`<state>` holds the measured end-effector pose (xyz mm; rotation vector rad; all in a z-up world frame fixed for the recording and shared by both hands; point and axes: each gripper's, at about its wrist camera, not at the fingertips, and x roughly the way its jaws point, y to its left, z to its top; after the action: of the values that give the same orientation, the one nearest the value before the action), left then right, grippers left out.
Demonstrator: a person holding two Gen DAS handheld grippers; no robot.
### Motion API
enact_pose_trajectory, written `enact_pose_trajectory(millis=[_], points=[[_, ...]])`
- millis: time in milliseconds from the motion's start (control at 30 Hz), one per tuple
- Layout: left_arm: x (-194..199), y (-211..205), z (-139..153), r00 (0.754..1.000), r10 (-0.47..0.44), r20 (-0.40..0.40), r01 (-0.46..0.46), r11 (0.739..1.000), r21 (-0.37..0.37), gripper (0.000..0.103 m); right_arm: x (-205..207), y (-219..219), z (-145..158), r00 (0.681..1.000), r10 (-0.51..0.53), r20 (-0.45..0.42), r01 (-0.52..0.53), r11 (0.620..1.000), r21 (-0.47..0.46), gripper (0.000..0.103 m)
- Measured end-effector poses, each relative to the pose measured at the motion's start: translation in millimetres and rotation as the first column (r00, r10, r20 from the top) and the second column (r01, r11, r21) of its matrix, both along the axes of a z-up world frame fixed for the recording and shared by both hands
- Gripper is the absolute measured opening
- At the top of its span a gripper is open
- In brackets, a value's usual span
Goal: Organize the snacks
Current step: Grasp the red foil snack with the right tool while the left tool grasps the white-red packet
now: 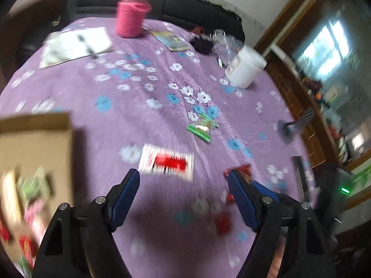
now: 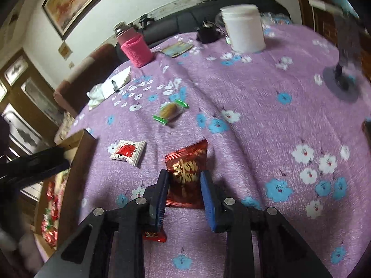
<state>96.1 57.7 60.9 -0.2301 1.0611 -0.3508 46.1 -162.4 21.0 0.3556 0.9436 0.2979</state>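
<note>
Cardboard comes first at the far left: an open cardboard box (image 2: pixel 76 162) sits on the worktop's (image 2: pixel 266 120) left edge, with red, green and pink wrapped snacks (image 2: pixel 49 215) lying inside it. Just right of the box, on the purple flowered cloth, lies a white packet with a red print (image 2: pixel 128 151). Farther back and to the right of it lies a clear packet with green ends (image 2: pixel 171 112), a brown snack showing through it.

In the left wrist view, which is smeared by motion, the left gripper (image 1: pixel 184 185) hangs over the cloth with its jaws spread wide and nothing between them; the white packet sits just beyond its left finger.

Right of the white packet, the right gripper (image 2: pixel 184 185) points down at a red foil packet with gold lettering (image 2: pixel 186 173). Its jaws stand on either side of the packet, narrowly parted; whether the pads press on the foil I cannot tell. A small red wrapper (image 2: pixel 155 235) peeks out under the left finger.

At the back stand a pink bottle in a knitted sleeve (image 2: pixel 136 48) and, farther right, a white tub (image 2: pixel 245 30).
</note>
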Motion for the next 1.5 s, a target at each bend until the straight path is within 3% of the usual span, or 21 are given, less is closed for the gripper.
enact_pose_trajectory(millis=[167,333,433,500,600,633,700,833,1000,1067,1133,1200,1233,1267,1300,1367,1433,1500], points=[[37,-27,-29,0.997,-0.081,-0.017,0.082,0.994,0.066,0.077,3,-2,-1,1.000,0.013,-0.004,-0.013,1.000,0.019,0.030],[30,-35,-41,0.980,-0.185,-0.074,0.193,0.975,0.109,0.077,5,-3,-1,1.000,0.008,-0.004,-0.008,1.000,0.014,0.030],[3,-34,-39,0.951,-0.272,-0.147,0.281,0.959,0.042,0.077,5,-4,-2,1.000,0.007,-0.011,-0.007,1.000,0.022,0.032],[-21,-33,-30,0.939,-0.318,-0.132,0.327,0.943,0.058,0.077,6,-5,-3,1.000,0.005,-0.022,-0.004,0.999,0.032,0.034],[-43,-29,-17,0.947,-0.314,-0.072,0.321,0.940,0.114,0.077,7,-7,-3,1.000,-0.002,-0.025,0.004,0.998,0.057,0.042],[-46,-29,-14,0.950,-0.310,-0.045,0.313,0.939,0.142,0.077,7,-8,-3,1.000,-0.007,-0.021,0.008,0.998,0.065,0.049],[-52,-33,-12,0.951,-0.308,0.036,0.287,0.919,0.269,0.077,6,-9,-1,1.000,-0.017,-0.007,0.018,0.997,0.075,0.059],[-44,-52,-25,0.924,-0.378,0.066,0.321,0.856,0.405,0.077,10,-4,-3,1.000,-0.006,0.014,0.005,0.997,0.079,0.059],[-34,-70,-47,0.874,-0.486,0.016,0.426,0.782,0.456,0.077,16,4,-9,1.000,0.010,0.011,-0.010,0.999,0.053,0.059],[-30,-71,-49,0.861,-0.507,0.023,0.447,0.779,0.439,0.078,19,6,-10,1.000,0.016,0.016,-0.016,0.999,0.042,0.059],[-24,-66,-50,0.871,-0.491,0.001,0.451,0.799,0.398,0.078,19,10,-9,0.999,0.026,0.023,-0.027,0.999,0.017,0.059],[-21,-65,-51,0.884,-0.466,-0.019,0.441,0.821,0.364,0.073,20,12,-9,0.999,0.022,0.024,-0.022,1.000,-0.017,0.041],[-24,-66,-50,0.884,-0.467,-0.016,0.440,0.821,0.363,0.060,20,13,-10,0.999,0.028,0.022,-0.027,0.999,-0.022,0.041],[-28,-64,-47,0.885,-0.466,-0.013,0.439,0.824,0.357,0.035,20,12,-10,0.999,0.027,0.020,-0.027,1.000,-0.014,0.040],[-29,-62,-45,0.893,-0.449,-0.015,0.425,0.835,0.350,0.025,21,10,-10,1.000,0.026,0.012,-0.026,1.000,0.007,0.040],[-31,-56,-38,0.912,-0.410,-0.001,0.391,0.868,0.305,0.017,21,7,-10,1.000,0.025,0.007,-0.025,0.999,0.028,0.040],[-33,-52,-36,0.921,-0.389,0.008,0.369,0.882,0.292,0.009,19,5,-9,1.000,0.020,0.011,-0.020,0.999,0.038,0.040],[-38,-46,-32,0.931,-0.365,0.019,0.348,0.901,0.258,0.008,17,2,-6,1.000,0.011,0.016,-0.012,0.999,0.053,0.040]])
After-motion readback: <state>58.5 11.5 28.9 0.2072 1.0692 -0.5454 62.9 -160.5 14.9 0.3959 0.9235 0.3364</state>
